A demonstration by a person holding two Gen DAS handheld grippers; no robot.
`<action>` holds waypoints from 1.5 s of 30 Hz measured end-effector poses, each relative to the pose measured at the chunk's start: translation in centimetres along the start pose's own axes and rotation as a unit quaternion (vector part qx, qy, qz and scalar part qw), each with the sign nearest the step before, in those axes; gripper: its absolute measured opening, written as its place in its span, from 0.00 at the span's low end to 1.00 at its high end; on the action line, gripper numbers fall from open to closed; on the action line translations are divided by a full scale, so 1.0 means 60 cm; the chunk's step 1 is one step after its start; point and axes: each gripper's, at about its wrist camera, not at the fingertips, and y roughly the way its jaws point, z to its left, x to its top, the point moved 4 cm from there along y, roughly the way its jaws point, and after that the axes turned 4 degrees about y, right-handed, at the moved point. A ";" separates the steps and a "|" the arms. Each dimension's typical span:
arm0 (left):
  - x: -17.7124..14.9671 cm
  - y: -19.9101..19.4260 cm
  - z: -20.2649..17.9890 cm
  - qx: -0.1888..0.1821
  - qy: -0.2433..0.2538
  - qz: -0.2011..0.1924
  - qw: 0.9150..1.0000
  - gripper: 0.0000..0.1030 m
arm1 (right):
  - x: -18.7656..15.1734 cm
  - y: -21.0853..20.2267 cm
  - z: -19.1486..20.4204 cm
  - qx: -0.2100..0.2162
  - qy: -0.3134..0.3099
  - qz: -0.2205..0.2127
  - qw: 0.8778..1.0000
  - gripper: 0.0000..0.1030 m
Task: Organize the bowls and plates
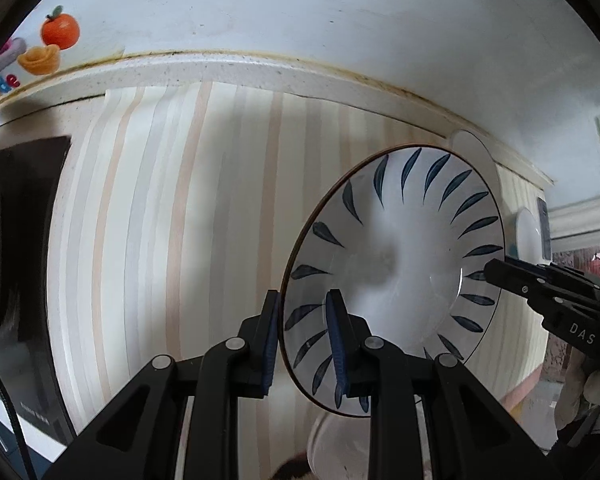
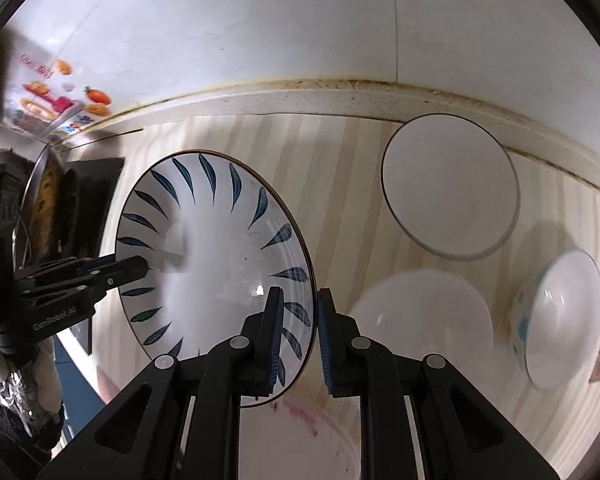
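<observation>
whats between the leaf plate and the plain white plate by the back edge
Only bare striped mat lies between the leaf plate and the plain white plate; the right wrist view shows it.

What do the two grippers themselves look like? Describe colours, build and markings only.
Both the left gripper and the right gripper are matte black linkage frames with silver pivot pins and ribbed blue finger pads. White lettering marks their sides: "DAS" on the right one, seemingly "GenRobot.AI" on the left.
</observation>
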 end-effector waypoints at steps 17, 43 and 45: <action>-0.171 0.006 -0.082 -0.022 0.036 0.026 0.999 0.20 | -0.260 -0.042 -0.037 0.009 0.053 0.025 0.998 0.18; -0.224 0.096 -0.109 0.038 0.069 0.076 0.994 0.20 | -0.338 0.031 -0.083 0.001 0.105 0.063 0.992 0.18; -0.228 0.101 -0.106 0.036 0.066 0.079 0.994 0.20 | -0.341 0.034 -0.080 0.002 0.109 0.062 0.992 0.18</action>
